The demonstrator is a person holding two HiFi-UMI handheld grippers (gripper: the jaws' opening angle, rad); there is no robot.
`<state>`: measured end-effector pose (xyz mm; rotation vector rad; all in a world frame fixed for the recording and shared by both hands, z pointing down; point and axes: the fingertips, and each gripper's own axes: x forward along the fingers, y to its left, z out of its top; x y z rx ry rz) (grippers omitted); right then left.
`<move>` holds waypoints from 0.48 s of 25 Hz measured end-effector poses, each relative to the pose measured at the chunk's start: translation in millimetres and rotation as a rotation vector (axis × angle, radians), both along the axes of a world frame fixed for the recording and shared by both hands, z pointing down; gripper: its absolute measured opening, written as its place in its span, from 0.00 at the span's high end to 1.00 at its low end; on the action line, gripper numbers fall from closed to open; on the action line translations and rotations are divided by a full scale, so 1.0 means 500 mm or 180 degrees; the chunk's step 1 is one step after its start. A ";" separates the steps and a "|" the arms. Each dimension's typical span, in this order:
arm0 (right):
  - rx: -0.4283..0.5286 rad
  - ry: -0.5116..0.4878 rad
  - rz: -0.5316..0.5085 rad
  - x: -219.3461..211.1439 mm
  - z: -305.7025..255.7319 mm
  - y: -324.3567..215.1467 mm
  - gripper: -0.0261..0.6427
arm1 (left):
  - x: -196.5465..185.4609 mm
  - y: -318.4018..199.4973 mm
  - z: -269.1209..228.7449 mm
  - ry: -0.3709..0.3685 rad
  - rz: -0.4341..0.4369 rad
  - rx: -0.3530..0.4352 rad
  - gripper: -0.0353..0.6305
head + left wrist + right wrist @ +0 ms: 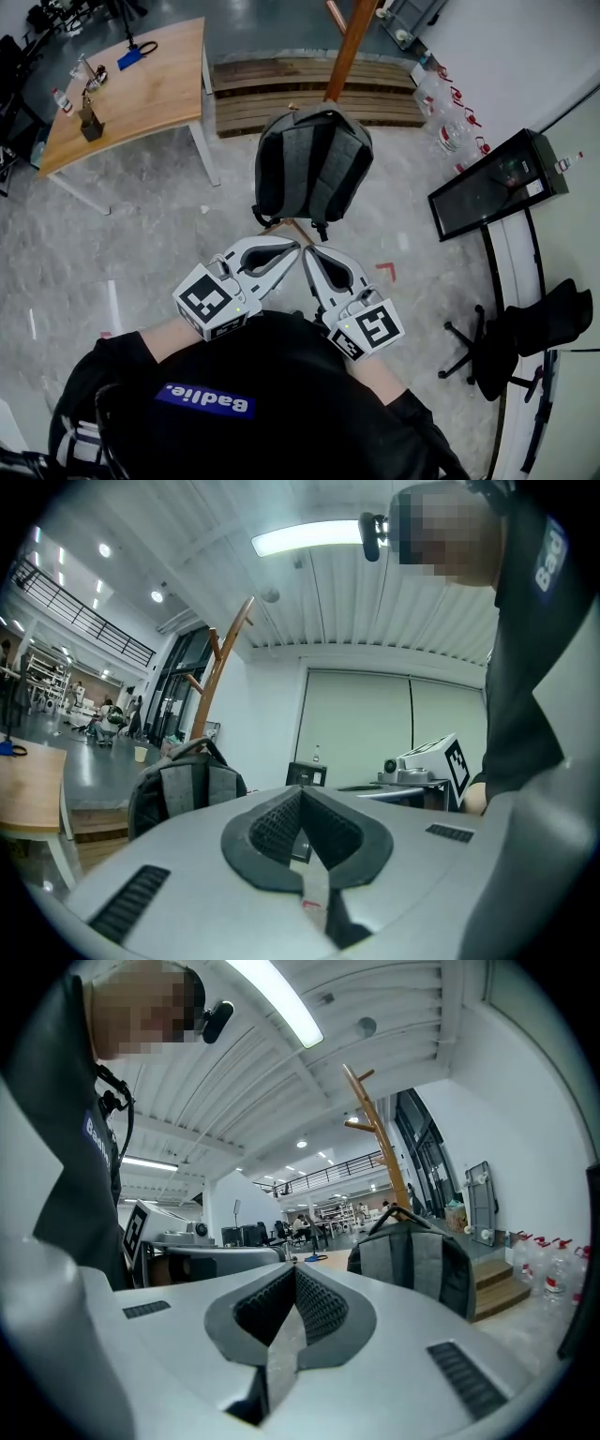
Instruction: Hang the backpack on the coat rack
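The grey and black backpack sits against the wooden coat rack pole, above the rack's feet. Its top handle rises in a peak beside the pole; I cannot tell whether a peg carries it. My left gripper and right gripper are held close to my body, a short way in front of the backpack, both shut and empty, tips nearly meeting. The left gripper view has the backpack and rack left of the gripper. The right gripper view has the backpack and rack right of the gripper.
A wooden table with small items stands at the far left. A wooden pallet step lies behind the rack. Water bottles line the right wall, beside a black case and an office chair.
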<state>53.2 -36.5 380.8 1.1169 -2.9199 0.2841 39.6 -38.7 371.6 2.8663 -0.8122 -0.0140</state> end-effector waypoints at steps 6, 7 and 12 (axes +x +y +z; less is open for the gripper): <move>0.0041 0.0025 -0.0053 -0.016 -0.001 0.003 0.95 | -0.006 0.001 0.001 -0.0015 0.0015 0.0005 0.93; 0.0052 0.0029 -0.0056 -0.016 -0.002 0.004 0.95 | -0.007 0.001 0.000 -0.0022 0.0006 0.0005 0.93; 0.0059 0.0020 -0.0080 -0.022 -0.003 0.003 0.95 | -0.008 0.000 -0.001 0.0004 0.0041 0.0056 0.93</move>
